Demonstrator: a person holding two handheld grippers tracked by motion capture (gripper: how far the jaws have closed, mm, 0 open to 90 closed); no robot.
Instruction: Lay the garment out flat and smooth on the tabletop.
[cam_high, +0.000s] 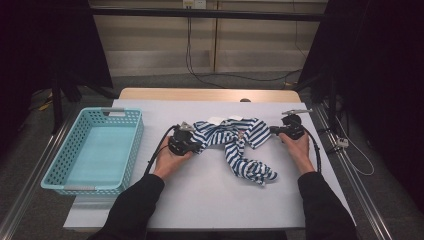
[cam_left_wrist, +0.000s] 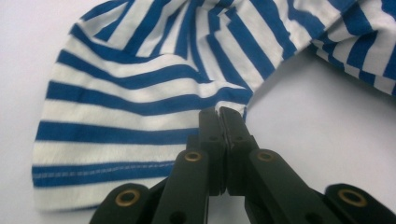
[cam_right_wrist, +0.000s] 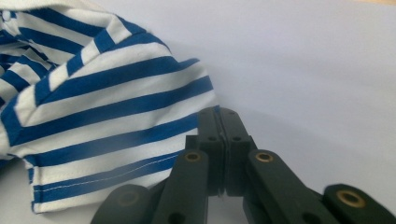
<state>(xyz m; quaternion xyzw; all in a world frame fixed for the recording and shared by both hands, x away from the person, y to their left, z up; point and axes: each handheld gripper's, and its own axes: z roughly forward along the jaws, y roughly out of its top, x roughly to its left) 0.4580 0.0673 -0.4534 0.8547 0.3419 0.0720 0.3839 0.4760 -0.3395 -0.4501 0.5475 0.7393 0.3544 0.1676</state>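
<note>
A: Where is the striped shirt (cam_high: 235, 142) now?

B: It lies crumpled on the white table cover (cam_high: 210, 200), to the right of the turquoise basket (cam_high: 92, 150) and apart from it. A strip of bare cover stays between the basket wall and the cloth. One twisted part of the shirt hangs down toward the person's side.

A: And the left gripper (cam_high: 196, 142)?

B: It is at the shirt's end that is nearer to the basket. In the left gripper view its jaws are pressed together and they pinch the edge of the shirt (cam_left_wrist: 140, 93), close to a corner where the fabric folds. The hem with its stitching lies beside the jaws, on the cover.

A: The right gripper (cam_high: 272, 130)?

B: It is at the shirt's far end, on the side away from the basket. In the right gripper view its jaws are also pressed together and the shirt's edge (cam_right_wrist: 107, 121) goes in between the tips, so it pinches the cloth.

A: How much free room is around?

B: Between the shirt and the near edge of the cover there is a wide bare area. Behind the shirt, a narrower bare band reaches the wooden table edge (cam_high: 210, 94). To the right of the right gripper the cover ends soon. The basket itself has nothing inside.
</note>
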